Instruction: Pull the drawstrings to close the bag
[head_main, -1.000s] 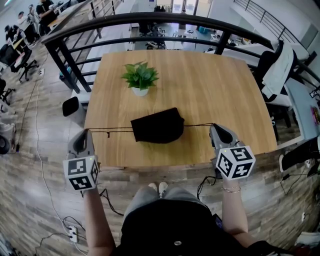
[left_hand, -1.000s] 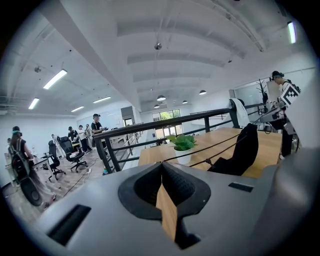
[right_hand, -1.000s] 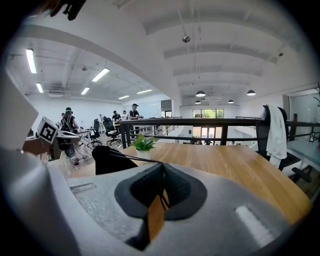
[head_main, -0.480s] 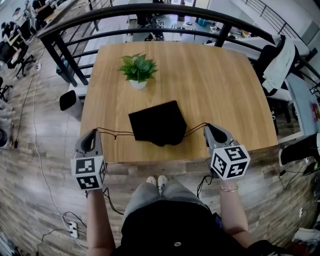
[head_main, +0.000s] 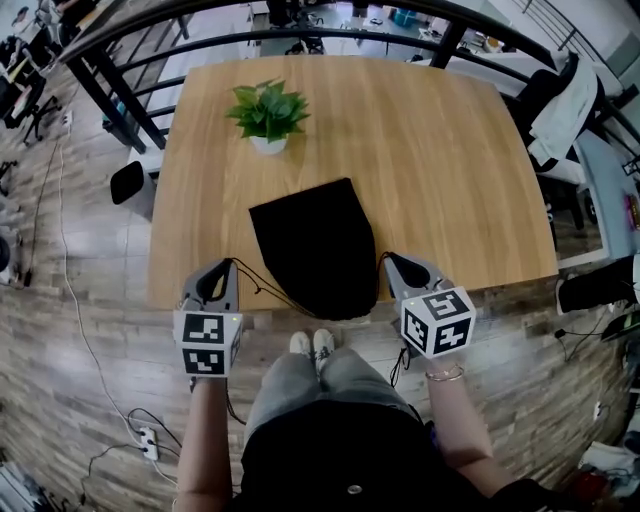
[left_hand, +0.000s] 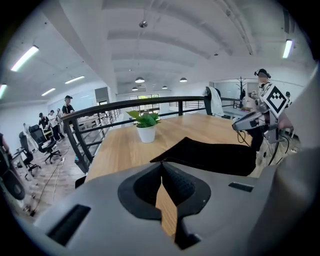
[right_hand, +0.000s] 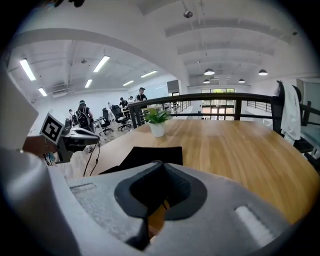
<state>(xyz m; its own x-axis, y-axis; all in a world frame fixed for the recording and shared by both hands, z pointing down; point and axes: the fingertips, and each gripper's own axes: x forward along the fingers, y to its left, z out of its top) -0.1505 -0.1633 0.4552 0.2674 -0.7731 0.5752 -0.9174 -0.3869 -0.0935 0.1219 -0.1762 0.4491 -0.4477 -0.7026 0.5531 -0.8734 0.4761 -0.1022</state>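
plain black, no print, on the soft black fabric drawstring bag, and the thin black drawstrings match it. under them, the light honey-brown wooden table, fine darker grain lines all over. the pale grey left gripper shows charcoal textured pads; the pale grey right gripper looks the same. each carries a white cube with bold black square markers. bright green leafy plant in a small white pot. grey-brown wooden plank floor, mixed tones. black metal railing. the person's black top, grey trousers, white shoes.
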